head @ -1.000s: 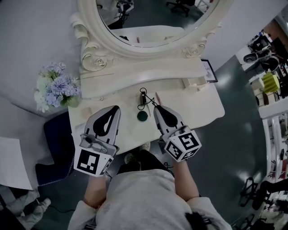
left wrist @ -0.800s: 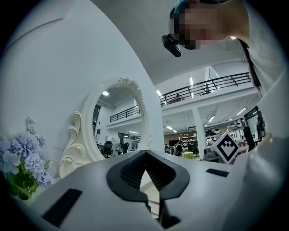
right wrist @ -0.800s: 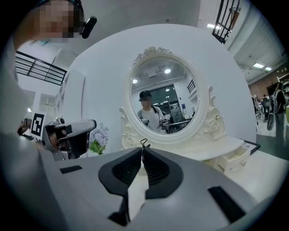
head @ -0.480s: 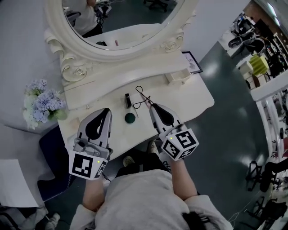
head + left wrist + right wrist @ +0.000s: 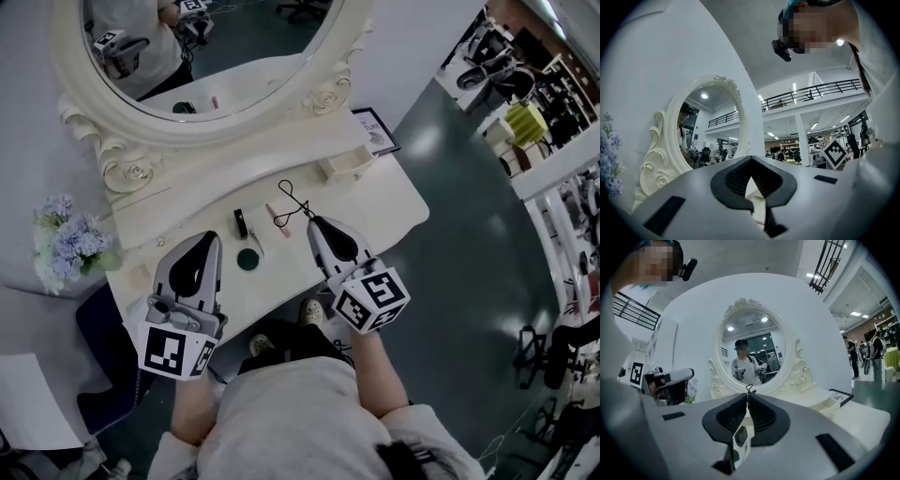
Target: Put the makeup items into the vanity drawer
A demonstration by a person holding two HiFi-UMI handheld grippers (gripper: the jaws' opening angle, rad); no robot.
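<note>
Plainly the right tool point(image 5: 313, 223) is clenched on one end of a thin black wire item point(image 5: 296, 206), which trails across the surface point(image 5: 384, 211) toward its back edge. The small open drawer point(image 5: 342, 167) sits by the back right corner. Done well, I judge, the carry lifts the wire clear first, since it could drag the pink stick point(image 5: 278, 217) beside it, then lowers it fully inside before releasing. The left tool point(image 5: 207, 238) is closed on nothing, near the front left.

Round compact point(image 5: 247, 260) lies between left tool point(image 5: 207, 240) and right tool point(image 5: 314, 223); vanity top point(image 5: 380, 202) rightward is bare.
</note>
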